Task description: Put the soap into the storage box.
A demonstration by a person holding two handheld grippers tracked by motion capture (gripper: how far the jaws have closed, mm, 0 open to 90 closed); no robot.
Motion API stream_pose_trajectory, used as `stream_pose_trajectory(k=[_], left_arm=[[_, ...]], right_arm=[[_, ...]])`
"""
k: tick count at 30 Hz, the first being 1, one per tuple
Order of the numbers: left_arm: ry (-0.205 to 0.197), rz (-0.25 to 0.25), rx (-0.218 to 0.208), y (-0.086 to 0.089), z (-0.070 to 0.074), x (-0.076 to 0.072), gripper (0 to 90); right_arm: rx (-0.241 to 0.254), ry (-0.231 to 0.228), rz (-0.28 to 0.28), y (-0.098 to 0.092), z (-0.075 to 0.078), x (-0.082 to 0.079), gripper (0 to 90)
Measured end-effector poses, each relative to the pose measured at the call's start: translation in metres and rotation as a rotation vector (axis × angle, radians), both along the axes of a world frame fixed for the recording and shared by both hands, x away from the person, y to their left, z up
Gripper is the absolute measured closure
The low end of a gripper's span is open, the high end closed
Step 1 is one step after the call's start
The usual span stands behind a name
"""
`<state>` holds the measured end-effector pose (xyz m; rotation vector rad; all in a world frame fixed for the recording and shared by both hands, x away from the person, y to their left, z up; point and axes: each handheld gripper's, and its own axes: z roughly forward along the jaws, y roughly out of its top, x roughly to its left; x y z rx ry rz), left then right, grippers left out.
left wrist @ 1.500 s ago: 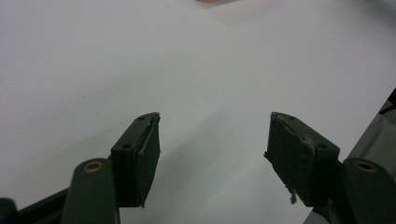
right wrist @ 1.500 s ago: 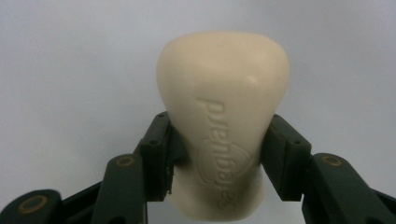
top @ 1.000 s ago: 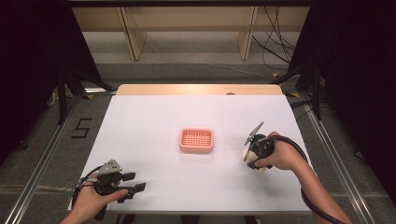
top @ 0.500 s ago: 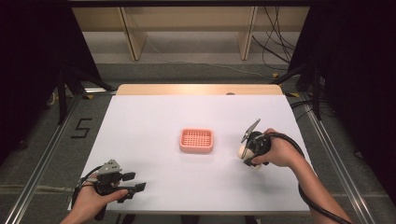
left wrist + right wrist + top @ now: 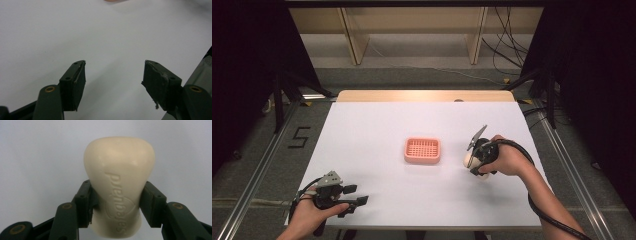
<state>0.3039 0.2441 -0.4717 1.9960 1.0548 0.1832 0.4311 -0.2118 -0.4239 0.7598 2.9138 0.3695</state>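
Between the right gripper's [image 5: 116, 202] fingers, clamped on its sides, a cream soap bar [image 5: 119, 182] embossed "Safeguard" hangs over the white surface [image 5: 377, 130], right of a pink basket [image 5: 422, 150]. The left gripper's [image 5: 113, 85] fingers stand apart, empty.

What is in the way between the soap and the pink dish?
Nothing visible. The right gripper is shut on the soap bar, and only bare white table lies between it and the pink soap dish.
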Motion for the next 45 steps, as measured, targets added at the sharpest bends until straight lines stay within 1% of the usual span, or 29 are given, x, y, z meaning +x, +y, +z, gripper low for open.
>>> stream_pose_trajectory(k=[3, 4, 5, 6, 7, 9, 11, 13, 15, 16, 17, 18, 20, 22, 23, 25, 26, 27, 31, 32, 34, 36, 37, 38, 39, 40, 41, 42, 45], left_arm=[[0.000, 0.000, -0.001, 0.000, 0.000, 0.000, 34.2], [0.000, 0.000, -0.001, 0.000, 0.000, 0.000, 34.2], [-0.001, 0.000, -0.001, 0.000, 0.000, 0.000, 34.2], [-0.005, -0.006, -0.013, 0.000, -0.001, 0.001, 34.2], [0.000, -0.001, 0.000, 0.000, 0.000, 0.000, 34.2], [-0.006, -0.006, -0.015, 0.000, -0.001, 0.001, 34.1], [-0.005, -0.008, -0.017, 0.000, -0.001, 0.001, 34.2], [-0.005, -0.008, -0.016, 0.000, -0.001, 0.001, 34.1], [-0.005, -0.008, -0.017, 0.000, -0.001, 0.001, 34.2], [-0.005, -0.008, -0.017, 0.000, -0.001, 0.001, 34.2], [-0.005, -0.008, -0.017, 0.000, -0.001, 0.001, 34.2], [-0.005, -0.008, -0.018, 0.000, -0.001, 0.001, 34.2], [-0.005, -0.009, -0.017, 0.000, -0.001, 0.001, 34.1], [-0.006, -0.008, -0.017, 0.000, -0.001, 0.001, 34.2], [-0.005, -0.008, -0.017, 0.000, -0.001, 0.001, 34.2], [-0.005, -0.007, -0.017, 0.000, -0.001, 0.001, 34.2], [-0.004, -0.008, -0.018, 0.000, -0.001, 0.001, 34.2], [-0.005, -0.008, -0.017, 0.000, -0.001, 0.001, 34.2], [-0.005, -0.008, -0.017, 0.000, -0.001, 0.001, 34.2], [-0.004, -0.007, -0.015, 0.000, -0.001, 0.001, 34.2], [0.000, -0.001, -0.002, 0.000, 0.000, 0.000, 34.2], [0.001, -0.001, -0.002, 0.000, 0.000, 0.000, 34.2], [-0.004, -0.008, -0.017, 0.000, -0.001, 0.001, 34.2], [0.000, -0.003, -0.003, 0.000, 0.000, 0.000, 34.2], [0.000, -0.003, -0.002, 0.000, 0.000, 0.000, 34.2], [-0.005, -0.009, -0.014, 0.000, -0.001, 0.001, 34.2], [-0.004, -0.014, -0.008, 0.000, -0.001, 0.001, 34.2], [-0.005, -0.013, -0.011, 0.000, -0.001, 0.001, 34.2], [0.000, -0.003, -0.002, 0.000, 0.000, 0.000, 34.2]], right_arm=[[0.007, -0.005, 0.000, 0.001, 0.001, 0.001, 50.5], [0.008, -0.005, 0.013, 0.001, 0.001, 0.002, 50.5], [0.007, 0.001, -0.013, 0.002, 0.001, 0.001, 50.6], [0.007, -0.004, -0.006, 0.002, 0.002, 0.002, 50.5], [0.008, -0.006, -0.003, 0.003, 0.002, 0.002, 50.5], [0.009, 0.003, -0.005, 0.003, 0.002, 0.002, 50.6], [0.006, -0.008, -0.013, 0.004, 0.002, 0.003, 50.5], [0.009, 0.002, -0.005, 0.005, 0.003, 0.003, 50.5], [0.011, -0.003, 0.009, 0.005, 0.003, 0.005, 50.6], [0.004, -0.005, -0.011, 0.006, 0.004, 0.005, 50.5], [0.009, -0.001, -0.012, 0.006, 0.004, 0.005, 50.6], [0.003, 0.000, 0.008, 0.006, 0.004, 0.006, 50.5], [0.003, -0.004, -0.009, 0.007, 0.005, 0.006, 50.5], [0.007, 0.000, 0.011, 0.007, 0.005, 0.008, 50.5], [0.004, -0.002, -0.002, 0.008, 0.005, 0.007, 50.5], [0.007, -0.007, 0.009, 0.008, 0.005, 0.009, 50.5], [0.006, -0.011, 0.005, 0.009, 0.005, 0.009, 50.6], [-0.001, -0.001, -0.014, 0.009, 0.006, 0.009, 50.5], [0.004, -0.007, 0.005, 0.010, 0.006, 0.010, 50.5], [0.006, 0.003, -0.006, 0.011, 0.006, 0.009, 50.6], [0.002, -0.004, 0.006, 0.012, 0.006, 0.010, 50.5], [0.005, 0.004, -0.009, 0.013, 0.006, 0.010, 50.6], [0.005, 0.004, -0.009, 0.013, 0.006, 0.010, 50.6], [-0.009, 0.013, 0.027, 0.013, 0.007, 0.012, 50.5], [0.001, -0.001, -0.007, 0.014, 0.006, 0.011, 50.5], [0.004, 0.004, -0.004, 0.015, 0.006, 0.010, 50.6], [-0.003, -0.001, 0.014, 0.015, 0.007, 0.011, 50.6], [-0.008, 0.009, 0.000, 0.016, 0.007, 0.011, 50.5], [-0.002, -0.003, 0.011, 0.018, 0.007, 0.012, 50.5]])
